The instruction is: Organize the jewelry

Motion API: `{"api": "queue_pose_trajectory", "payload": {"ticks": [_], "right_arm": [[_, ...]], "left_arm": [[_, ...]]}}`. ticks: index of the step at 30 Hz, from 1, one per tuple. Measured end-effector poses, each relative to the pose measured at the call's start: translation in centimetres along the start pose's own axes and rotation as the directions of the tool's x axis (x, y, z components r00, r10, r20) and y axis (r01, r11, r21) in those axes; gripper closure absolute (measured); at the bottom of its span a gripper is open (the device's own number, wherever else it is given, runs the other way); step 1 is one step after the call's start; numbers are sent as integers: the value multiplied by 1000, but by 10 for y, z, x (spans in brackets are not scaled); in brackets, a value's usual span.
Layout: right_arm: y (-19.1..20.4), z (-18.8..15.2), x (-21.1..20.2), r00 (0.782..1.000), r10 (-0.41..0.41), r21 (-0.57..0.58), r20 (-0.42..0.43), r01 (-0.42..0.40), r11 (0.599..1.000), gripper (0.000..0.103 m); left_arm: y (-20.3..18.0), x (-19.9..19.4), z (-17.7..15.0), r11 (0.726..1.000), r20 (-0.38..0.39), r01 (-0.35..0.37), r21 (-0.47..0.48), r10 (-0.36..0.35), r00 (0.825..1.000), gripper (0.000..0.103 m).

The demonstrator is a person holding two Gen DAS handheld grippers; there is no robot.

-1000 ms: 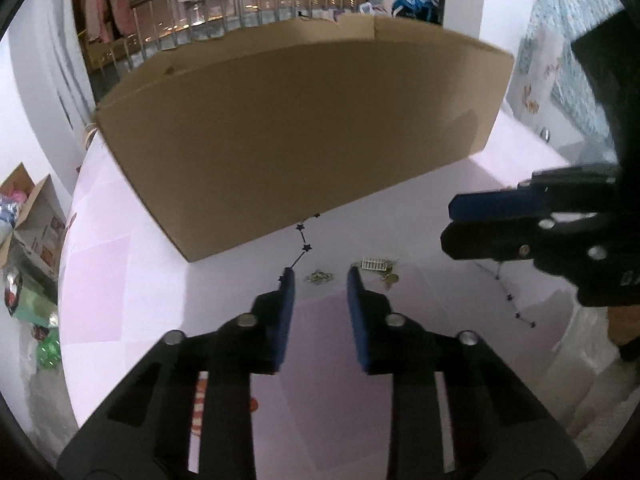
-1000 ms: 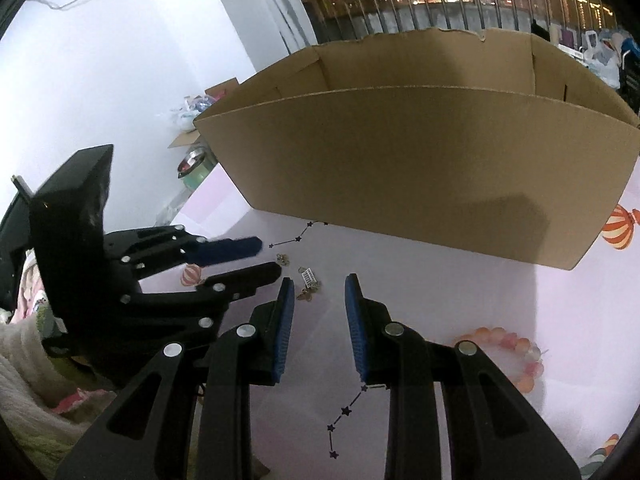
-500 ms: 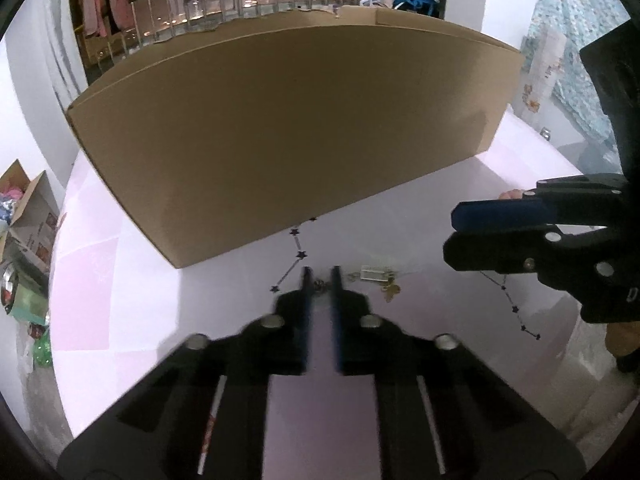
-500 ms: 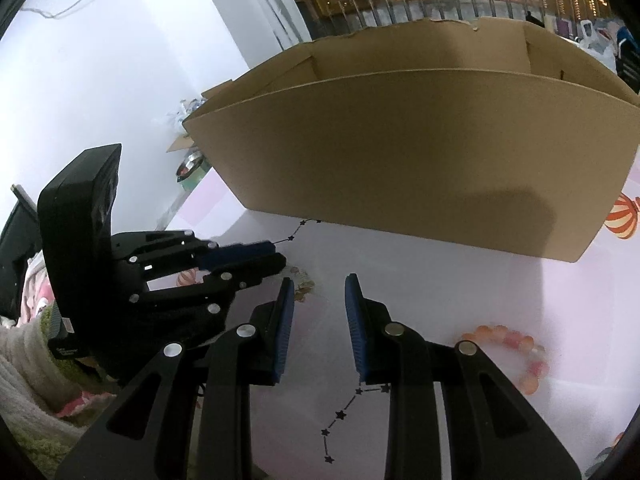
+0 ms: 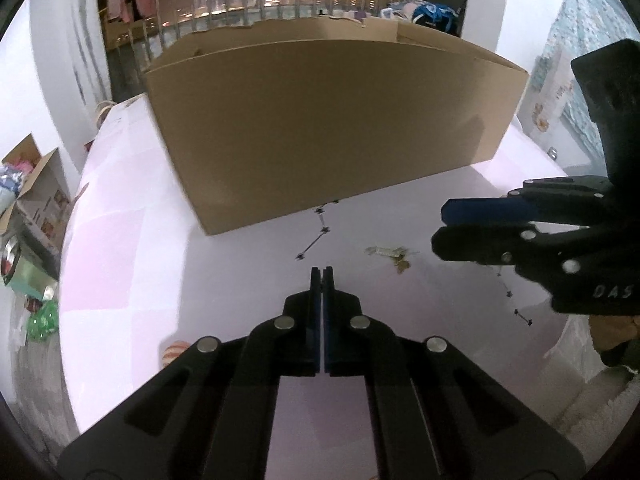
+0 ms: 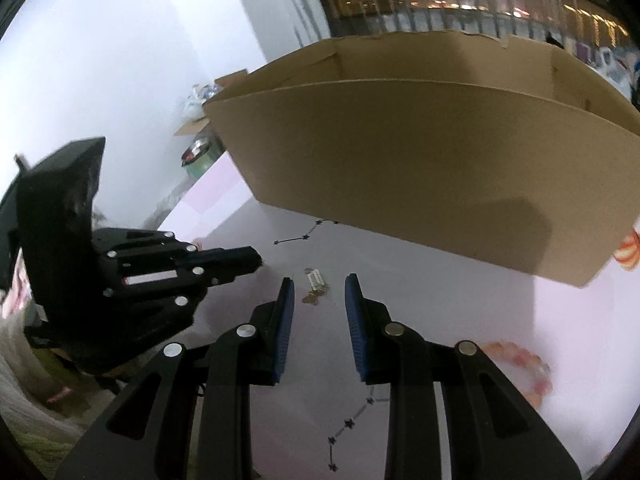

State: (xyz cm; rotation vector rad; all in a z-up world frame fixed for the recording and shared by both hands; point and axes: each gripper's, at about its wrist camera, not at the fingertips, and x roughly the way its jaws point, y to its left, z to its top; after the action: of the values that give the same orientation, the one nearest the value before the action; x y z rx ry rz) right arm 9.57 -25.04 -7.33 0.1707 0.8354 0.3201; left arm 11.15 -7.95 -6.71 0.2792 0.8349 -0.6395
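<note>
two hand-held grippers (image 5: pixel 322 270) (image 6: pixel 319 280) angled down over table (image 5: pixel 120 260).

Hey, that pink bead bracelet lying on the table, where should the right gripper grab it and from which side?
Probably from above: the bracelet lies flat as an open ring on the table. Straddle one stretch of beads, one finger inside the loop and one outside. The right gripper is open and empty.

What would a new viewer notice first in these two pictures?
First the big cardboard box, open at the top, standing at the far side of the pale pink table. Then the two black grippers in front of it: the left gripper shut, the right gripper with its jaws apart. Small gold jewelry lies on the table just ahead of the right one.
</note>
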Motion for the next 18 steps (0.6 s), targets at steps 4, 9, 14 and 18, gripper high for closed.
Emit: {"api": "queue_pose_trajectory", "payload": {"ticks": [4, 9, 14, 18], "right_arm": [[8, 5, 15, 1000, -21, -55, -22, 20, 998, 78], [19, 12, 27, 996, -80, -143, -34, 74, 987, 84], [28, 12, 41, 987, -139, -212, -83, 119, 970, 95], [26, 14, 39, 988, -120, -192, -94, 100, 976, 97]], "left_arm": [[6, -2, -4, 999, -4, -4, -32, 4, 1000, 103], [9, 0, -3, 999, -5, -20, -40, 19, 1000, 103], [9, 1, -3, 999, 0, -5, -54, 5, 1000, 103], [9, 1, -4, 998, 5, 4, -57, -4, 1000, 103]]}}
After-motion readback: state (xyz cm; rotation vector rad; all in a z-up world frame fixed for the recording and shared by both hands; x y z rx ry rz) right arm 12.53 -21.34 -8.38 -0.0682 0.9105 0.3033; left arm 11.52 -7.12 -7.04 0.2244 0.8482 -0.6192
